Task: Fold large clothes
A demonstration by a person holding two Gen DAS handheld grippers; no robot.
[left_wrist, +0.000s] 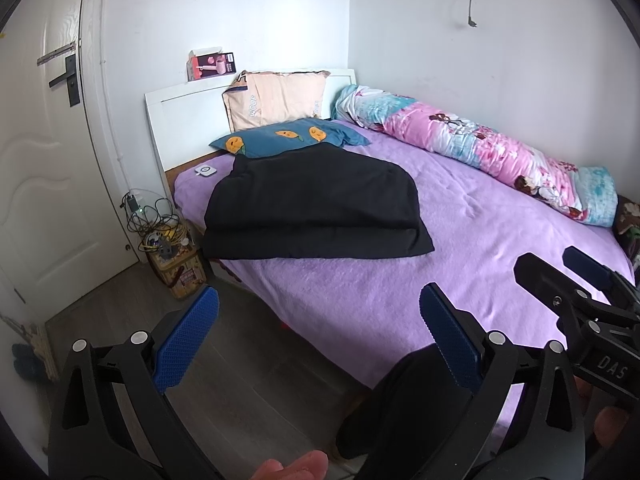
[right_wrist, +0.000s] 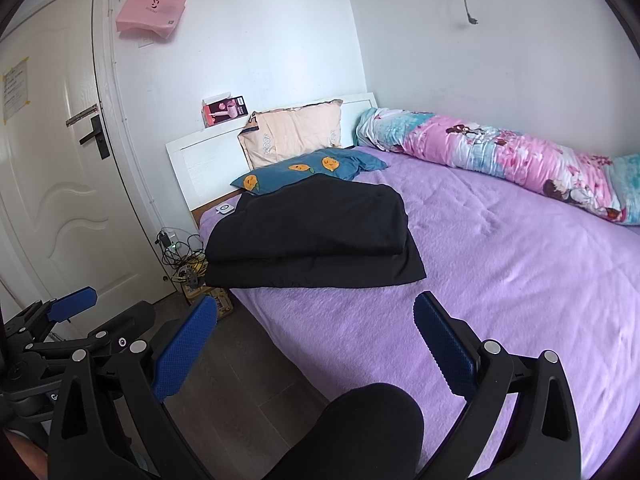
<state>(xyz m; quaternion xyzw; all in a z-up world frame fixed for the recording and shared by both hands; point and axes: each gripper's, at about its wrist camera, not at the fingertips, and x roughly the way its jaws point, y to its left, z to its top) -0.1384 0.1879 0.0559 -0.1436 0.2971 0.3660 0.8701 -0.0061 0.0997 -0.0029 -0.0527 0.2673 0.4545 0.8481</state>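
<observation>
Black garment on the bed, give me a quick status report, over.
Left gripper open, empty. Right gripper open, empty, both back from the bed. Black garment lies folded near the blue pillow, untouched. Nothing in the way.

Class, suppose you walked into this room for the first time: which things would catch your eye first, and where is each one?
First, the black garment, folded into a layered stack on the purple bedspread near the blue fruit-print pillow. Next, the bright pink and blue rolled quilt lying along the far wall side of the bed. Both grippers, left and right, hang open in the foreground, holding nothing.
</observation>
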